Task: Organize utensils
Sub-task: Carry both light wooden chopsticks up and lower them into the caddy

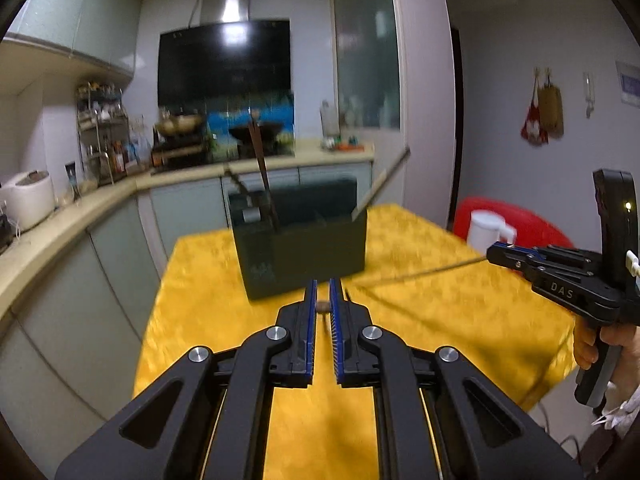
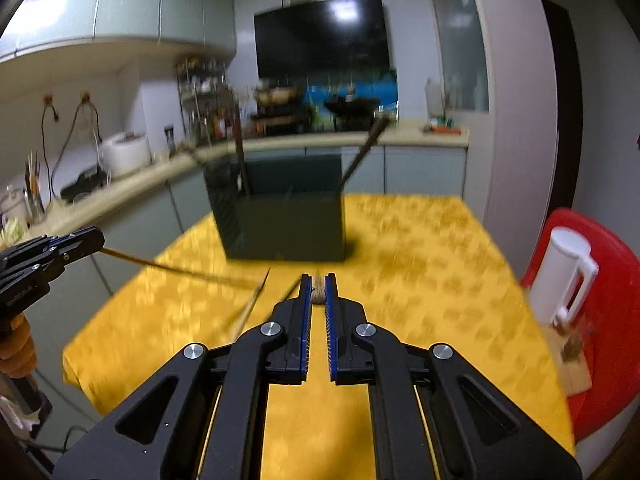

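Left gripper (image 1: pixel 323 296) is clamped on a chopstick (image 2: pixel 180 270) end. Right gripper (image 2: pixel 319 290) likewise pinches a second chopstick (image 1: pixel 416 274). The dark holder (image 1: pixel 300 244) stands at frame centre on the yellow table (image 1: pixel 440 312), utensils leaning inside.

Both views are fairly dim, with a cool indoor cast. Light from overhead glares white on the black glass range hood (image 1: pixel 224 60), and the box (image 2: pixel 280 224) throws a soft shadow to its right on the yellow table (image 2: pixel 420 260). Motion blur smears the table pattern and the far kitchen, while the near black metal stays sharp. Fisheye distortion bends cabinets and walls, and the corners go black.
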A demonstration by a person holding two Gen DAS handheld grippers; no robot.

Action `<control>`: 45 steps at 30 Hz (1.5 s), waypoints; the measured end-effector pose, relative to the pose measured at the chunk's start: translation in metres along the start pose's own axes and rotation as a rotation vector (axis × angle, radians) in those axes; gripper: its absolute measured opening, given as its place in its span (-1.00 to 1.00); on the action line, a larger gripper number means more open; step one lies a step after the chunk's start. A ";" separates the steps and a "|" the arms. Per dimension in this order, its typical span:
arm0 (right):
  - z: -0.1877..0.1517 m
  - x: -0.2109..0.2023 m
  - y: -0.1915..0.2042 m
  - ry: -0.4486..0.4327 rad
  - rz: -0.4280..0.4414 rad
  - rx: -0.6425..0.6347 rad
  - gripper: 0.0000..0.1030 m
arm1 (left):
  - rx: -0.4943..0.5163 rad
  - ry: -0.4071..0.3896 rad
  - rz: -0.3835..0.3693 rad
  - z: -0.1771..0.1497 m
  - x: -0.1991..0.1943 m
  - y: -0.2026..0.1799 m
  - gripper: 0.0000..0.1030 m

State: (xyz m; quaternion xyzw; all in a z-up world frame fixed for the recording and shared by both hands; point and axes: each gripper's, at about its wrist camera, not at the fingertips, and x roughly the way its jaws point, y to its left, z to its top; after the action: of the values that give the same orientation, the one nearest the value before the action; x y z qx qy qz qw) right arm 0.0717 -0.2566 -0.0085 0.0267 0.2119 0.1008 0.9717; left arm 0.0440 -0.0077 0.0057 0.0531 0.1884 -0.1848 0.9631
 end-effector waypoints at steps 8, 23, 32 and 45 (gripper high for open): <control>0.052 0.000 -0.007 -0.093 0.024 -0.025 -0.86 | 0.022 -0.087 0.004 0.060 0.004 0.017 -0.88; 0.085 0.020 -0.014 -0.092 0.044 -0.002 -0.86 | -0.015 -0.065 -0.007 0.091 0.029 0.036 -0.88; 0.103 0.035 -0.025 -0.068 0.058 0.036 -0.86 | -0.044 -0.028 -0.032 0.108 0.047 0.044 -0.88; 0.156 0.035 -0.026 -0.169 0.075 0.034 -0.86 | -0.071 -0.111 -0.025 0.174 0.068 0.047 -0.88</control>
State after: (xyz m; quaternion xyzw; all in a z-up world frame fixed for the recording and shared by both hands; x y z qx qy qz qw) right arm 0.1725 -0.2765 0.1171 0.0596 0.1298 0.1307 0.9811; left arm 0.1802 -0.0167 0.1421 0.0062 0.1420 -0.1927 0.9709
